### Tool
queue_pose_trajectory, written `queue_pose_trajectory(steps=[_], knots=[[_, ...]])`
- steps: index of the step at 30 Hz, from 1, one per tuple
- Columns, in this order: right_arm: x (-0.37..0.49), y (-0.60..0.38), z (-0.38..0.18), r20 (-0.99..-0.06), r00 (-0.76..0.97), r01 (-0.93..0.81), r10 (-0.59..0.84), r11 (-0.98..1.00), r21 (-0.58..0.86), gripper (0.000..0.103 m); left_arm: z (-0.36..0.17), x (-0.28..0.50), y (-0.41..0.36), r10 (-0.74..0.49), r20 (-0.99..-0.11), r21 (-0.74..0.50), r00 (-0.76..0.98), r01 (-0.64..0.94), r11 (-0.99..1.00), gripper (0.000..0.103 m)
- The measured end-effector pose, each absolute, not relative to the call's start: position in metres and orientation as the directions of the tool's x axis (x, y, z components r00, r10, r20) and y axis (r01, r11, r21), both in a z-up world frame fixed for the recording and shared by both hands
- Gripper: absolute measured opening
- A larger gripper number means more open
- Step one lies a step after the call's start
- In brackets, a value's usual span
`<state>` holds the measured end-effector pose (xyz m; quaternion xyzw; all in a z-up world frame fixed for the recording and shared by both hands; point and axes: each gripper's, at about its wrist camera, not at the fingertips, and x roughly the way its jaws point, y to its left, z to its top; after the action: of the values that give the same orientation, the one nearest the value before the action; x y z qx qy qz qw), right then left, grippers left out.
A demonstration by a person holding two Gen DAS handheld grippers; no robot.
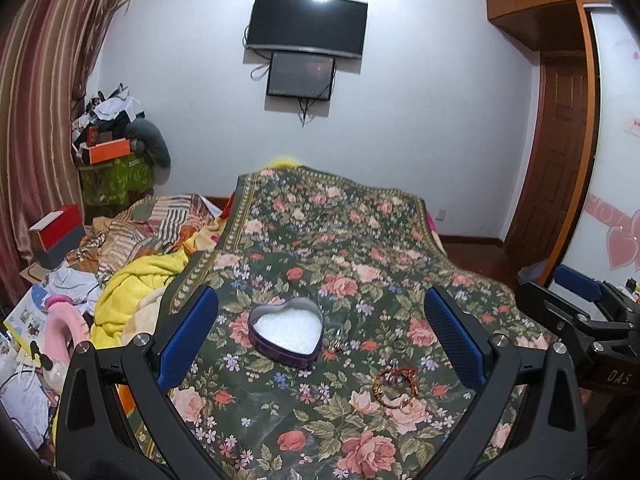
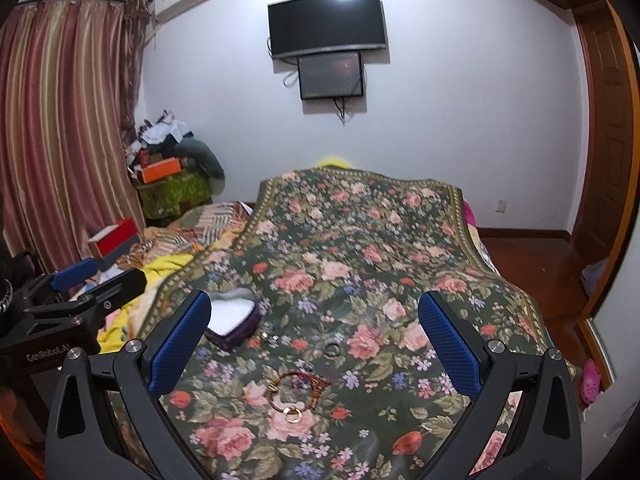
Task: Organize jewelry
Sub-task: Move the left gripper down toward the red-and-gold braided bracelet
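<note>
Both grippers are hovering above the dark green rose-patterned bedspread; nothing is being held, so this reads as the approach step before a first pick.

Left gripper: jaws standing wide, framing the purple heart-shaped tin with white filling. Right gripper: jaws also standing wide, empty.

Count, right wrist view:
- one tin
- one red-and-gold beaded bracelet, lying nearest the right gripper
- one small dark ring, beyond it
- small glinting pieces just beside the tin, number unclear

Judgement: the next move is calling for a low, narrow pinch on the bracelet, avoiding the soft cloth.
</note>
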<state>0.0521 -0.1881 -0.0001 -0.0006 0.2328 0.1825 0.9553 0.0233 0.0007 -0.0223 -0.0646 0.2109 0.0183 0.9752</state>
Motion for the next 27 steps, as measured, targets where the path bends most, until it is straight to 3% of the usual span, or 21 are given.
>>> queue_pose_trajectory(steps=[9, 20, 27], knots=[[0.073, -0.195, -0.033, -0.565, 0.772, -0.324, 0.291, 0.945, 0.044, 0.103, -0.053, 0.050, -0.002, 0.019, -0.519, -0.091, 0.855, -0.078, 0.993, 0.103], [0.091, -0.199, -0.065, -0.644, 0.717, -0.330, 0.268, 0.944, 0.025, 0.103, -0.127, 0.094, -0.015, -0.048, -0.739, -0.067, 0.672, -0.003, 0.998, 0.103], [0.099, -0.205, -0.075, -0.661, 0.703, -0.320, 0.262, 0.947, 0.034, 0.100, -0.150, 0.109, -0.029, -0.107, -0.790, -0.090, 0.604, 0.058, 0.994, 0.082]])
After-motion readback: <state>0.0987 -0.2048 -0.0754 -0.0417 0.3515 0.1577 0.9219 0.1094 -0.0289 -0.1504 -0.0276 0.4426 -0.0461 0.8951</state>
